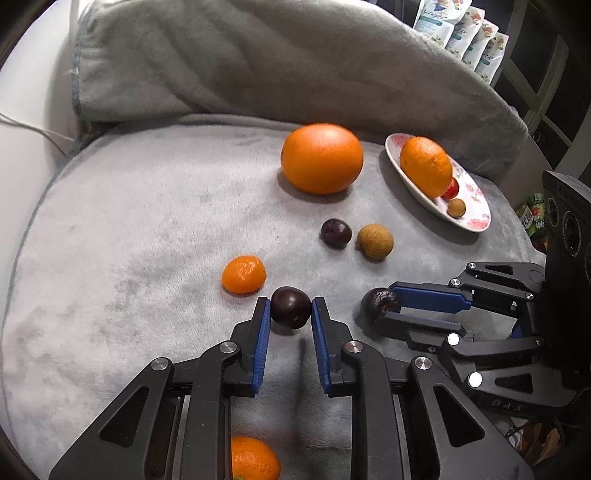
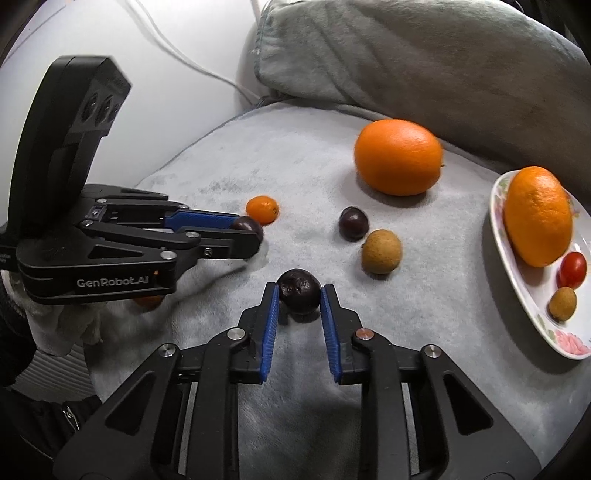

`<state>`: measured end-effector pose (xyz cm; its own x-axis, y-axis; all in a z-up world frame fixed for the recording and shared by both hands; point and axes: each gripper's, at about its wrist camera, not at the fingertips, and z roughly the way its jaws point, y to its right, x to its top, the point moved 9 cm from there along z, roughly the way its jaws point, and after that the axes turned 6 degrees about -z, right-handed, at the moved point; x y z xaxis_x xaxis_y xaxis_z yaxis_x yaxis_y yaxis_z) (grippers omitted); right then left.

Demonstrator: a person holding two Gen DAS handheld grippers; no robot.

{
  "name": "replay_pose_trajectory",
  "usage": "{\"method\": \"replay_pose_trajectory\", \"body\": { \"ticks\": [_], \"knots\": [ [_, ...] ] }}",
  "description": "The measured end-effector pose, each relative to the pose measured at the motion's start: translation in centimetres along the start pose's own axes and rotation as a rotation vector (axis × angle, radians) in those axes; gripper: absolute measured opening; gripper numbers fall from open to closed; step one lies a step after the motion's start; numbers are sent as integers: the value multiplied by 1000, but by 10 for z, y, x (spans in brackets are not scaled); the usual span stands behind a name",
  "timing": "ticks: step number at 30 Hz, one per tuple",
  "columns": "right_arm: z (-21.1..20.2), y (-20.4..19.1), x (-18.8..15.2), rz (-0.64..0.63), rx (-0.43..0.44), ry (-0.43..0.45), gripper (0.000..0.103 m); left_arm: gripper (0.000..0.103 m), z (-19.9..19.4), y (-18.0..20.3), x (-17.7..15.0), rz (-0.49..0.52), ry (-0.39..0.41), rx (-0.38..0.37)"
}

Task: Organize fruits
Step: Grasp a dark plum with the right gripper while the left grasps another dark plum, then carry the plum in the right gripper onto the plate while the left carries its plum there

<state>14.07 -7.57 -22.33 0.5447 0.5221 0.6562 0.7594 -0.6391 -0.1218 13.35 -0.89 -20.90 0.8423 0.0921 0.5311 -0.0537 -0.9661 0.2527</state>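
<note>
Two tongs, left (image 1: 290,308) and right (image 2: 298,295), each apparently clasp a small, light, slippery plum (image 1: 290,307) (image 2: 299,291) across its middle, near the plate (image 2: 524,295).

In the left wrist view, an orange fruit (image 1: 253,459) at the bottom edge is cut off by the frame and half hidden behind the left gripper's linkage. A red fruit (image 1: 451,189) on the plate (image 1: 476,218) is mostly covered by the orange (image 1: 426,166) lying before it. The snack packets (image 1: 461,33) are cropped at the top edge, their print too small to read. In the right wrist view, the plate's right side leaves the frame, and the left gripper (image 2: 255,234) hides part of a dark fruit (image 2: 248,224).
</note>
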Motion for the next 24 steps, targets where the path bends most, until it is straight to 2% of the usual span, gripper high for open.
{"method": "replay_pose_trajectory", "body": {
  "ticks": [11,24],
  "knots": [
    [-36,28,-1,66,-43,67,24,21,-17,27,15,29,62,-40],
    [-79,69,-4,132,-119,140,24,21,-21,72,29,69,100,-104]
  ]
}}
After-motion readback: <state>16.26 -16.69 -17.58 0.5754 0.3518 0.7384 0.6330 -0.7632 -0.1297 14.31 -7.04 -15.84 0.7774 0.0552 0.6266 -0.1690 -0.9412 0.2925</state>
